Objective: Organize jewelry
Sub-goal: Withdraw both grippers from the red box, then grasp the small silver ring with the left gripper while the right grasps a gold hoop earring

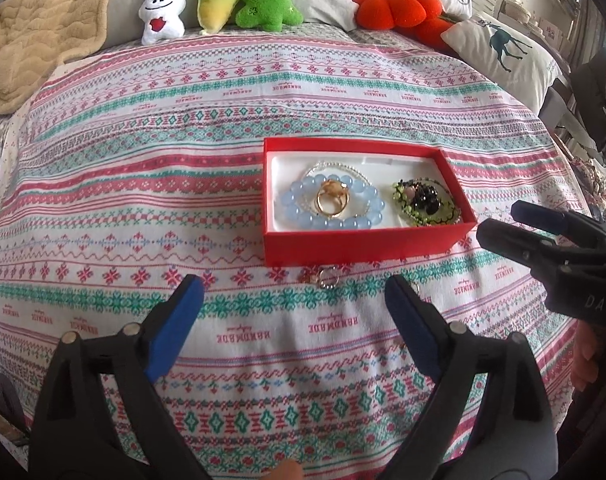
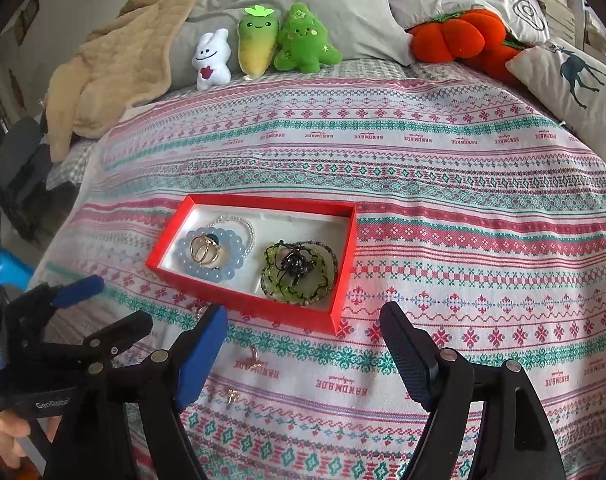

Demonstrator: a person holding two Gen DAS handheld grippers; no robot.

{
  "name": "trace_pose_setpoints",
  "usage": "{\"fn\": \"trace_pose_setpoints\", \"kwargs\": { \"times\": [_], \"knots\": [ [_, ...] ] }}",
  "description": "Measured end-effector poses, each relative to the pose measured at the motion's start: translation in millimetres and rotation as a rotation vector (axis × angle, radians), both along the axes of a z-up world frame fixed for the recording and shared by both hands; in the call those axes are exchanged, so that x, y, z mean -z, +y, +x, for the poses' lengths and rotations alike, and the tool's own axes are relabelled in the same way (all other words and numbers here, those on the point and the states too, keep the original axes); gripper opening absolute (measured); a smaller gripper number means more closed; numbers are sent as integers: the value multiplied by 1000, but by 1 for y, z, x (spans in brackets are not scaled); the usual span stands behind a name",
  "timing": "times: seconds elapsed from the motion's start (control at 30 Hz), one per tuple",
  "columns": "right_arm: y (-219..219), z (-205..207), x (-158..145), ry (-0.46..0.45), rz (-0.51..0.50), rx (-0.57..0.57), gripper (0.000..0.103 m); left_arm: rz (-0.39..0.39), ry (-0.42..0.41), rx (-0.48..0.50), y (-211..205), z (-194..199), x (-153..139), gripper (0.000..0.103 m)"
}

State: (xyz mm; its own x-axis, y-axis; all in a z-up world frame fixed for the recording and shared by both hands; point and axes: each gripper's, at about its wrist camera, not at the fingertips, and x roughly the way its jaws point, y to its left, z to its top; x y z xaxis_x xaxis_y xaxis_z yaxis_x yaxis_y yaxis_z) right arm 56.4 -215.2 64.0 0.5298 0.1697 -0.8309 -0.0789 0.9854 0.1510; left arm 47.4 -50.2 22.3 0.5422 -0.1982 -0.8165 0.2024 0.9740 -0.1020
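Note:
A red box (image 1: 363, 242) (image 2: 247, 307) with a white lining lies on the patterned bedspread. In it lie a blue bead bracelet (image 1: 299, 222) (image 2: 185, 254), gold rings (image 1: 332, 204) (image 2: 204, 251), a clear bead strand and a green and black bead piece (image 1: 425, 204) (image 2: 299, 276). A small ring (image 1: 329, 278) lies on the cloth just in front of the box. Two more small pieces (image 2: 251, 356) (image 2: 231, 396) lie nearer. My left gripper (image 1: 295, 284) (image 2: 103, 304) is open and empty before the box. My right gripper (image 2: 303, 312) (image 1: 499, 220) is open and empty by the box's right corner.
Plush toys (image 1: 223, 0) (image 2: 271, 40) stand at the bed's far edge. A beige blanket (image 1: 35, 32) lies far left. Red plush pumpkins (image 1: 399, 6) and a deer pillow (image 1: 507, 48) lie far right. Shelves stand beyond the bed's right side.

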Motion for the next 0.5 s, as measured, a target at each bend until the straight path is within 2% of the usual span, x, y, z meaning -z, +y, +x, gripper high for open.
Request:
{"fn": "trace_pose_setpoints", "kwargs": {
  "times": [0.23,0.5],
  "knots": [
    [8,-13,4,31,-26,-24,83,-17,48,21,4,-10,6,94],
    [12,-28,14,73,-41,-40,83,10,80,41,8,-23,18,94]
  ]
}}
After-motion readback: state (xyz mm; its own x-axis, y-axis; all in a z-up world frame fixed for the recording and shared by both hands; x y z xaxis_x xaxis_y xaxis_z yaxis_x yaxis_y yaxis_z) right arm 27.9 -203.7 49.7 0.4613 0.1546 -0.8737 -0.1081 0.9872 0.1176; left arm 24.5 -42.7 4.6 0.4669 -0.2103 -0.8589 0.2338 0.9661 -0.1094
